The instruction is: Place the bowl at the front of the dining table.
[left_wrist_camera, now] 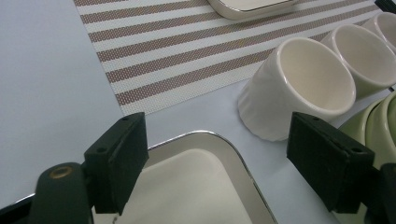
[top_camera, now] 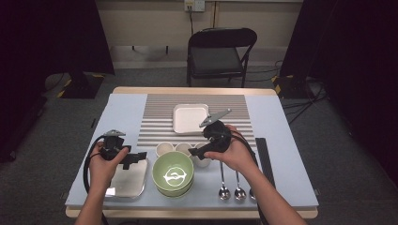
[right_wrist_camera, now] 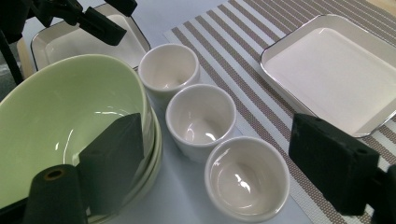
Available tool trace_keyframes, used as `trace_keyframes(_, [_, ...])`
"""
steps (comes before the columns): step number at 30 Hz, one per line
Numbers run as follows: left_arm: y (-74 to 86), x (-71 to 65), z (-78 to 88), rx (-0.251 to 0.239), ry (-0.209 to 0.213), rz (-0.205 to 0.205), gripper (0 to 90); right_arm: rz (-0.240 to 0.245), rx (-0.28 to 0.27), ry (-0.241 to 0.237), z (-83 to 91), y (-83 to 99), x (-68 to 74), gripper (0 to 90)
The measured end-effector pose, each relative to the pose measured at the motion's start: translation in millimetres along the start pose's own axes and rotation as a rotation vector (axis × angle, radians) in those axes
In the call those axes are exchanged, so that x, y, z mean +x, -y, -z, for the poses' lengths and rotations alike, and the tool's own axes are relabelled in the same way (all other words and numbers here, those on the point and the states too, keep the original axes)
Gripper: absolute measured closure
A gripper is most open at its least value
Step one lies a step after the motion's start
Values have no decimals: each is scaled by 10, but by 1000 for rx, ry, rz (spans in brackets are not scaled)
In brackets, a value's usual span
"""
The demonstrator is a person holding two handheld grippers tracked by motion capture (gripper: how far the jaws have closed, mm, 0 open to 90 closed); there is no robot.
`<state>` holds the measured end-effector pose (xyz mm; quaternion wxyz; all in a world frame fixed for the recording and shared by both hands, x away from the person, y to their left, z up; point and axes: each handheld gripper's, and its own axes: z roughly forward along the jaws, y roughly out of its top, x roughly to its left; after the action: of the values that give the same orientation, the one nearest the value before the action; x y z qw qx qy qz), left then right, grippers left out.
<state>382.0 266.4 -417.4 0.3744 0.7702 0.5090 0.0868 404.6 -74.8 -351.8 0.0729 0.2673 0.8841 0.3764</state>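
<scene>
My left gripper (top_camera: 133,158) is open and hovers over the far corner of a square white tray (top_camera: 126,183) at the table's front left. In the left gripper view the jaws (left_wrist_camera: 224,156) stand wide apart above that tray (left_wrist_camera: 187,186), with a white cup (left_wrist_camera: 299,84) just beyond. My right gripper (top_camera: 197,151) is open too, above the row of three white cups (top_camera: 183,148). In the right gripper view it (right_wrist_camera: 219,168) straddles the nearest cup (right_wrist_camera: 247,184) without touching it. Stacked green bowls (top_camera: 173,172) sit between the two hands.
A square white plate (top_camera: 190,118) lies on the striped mat (top_camera: 155,122) behind the cups. Spoons (top_camera: 224,187) lie at the front right, under my right forearm. A dark strip (top_camera: 264,157) lies along the right side. A folding chair (top_camera: 220,51) stands beyond the table.
</scene>
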Motion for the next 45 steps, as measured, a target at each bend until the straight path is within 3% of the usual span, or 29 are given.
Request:
trace_keyframes(34, [1,6,37,-16,6,7,204,30,27,-59,-293,-134,235,201])
trace_keyframes(45, [4,19,50,-19,5,7,204,16,20,-95,-391,-116,255,374])
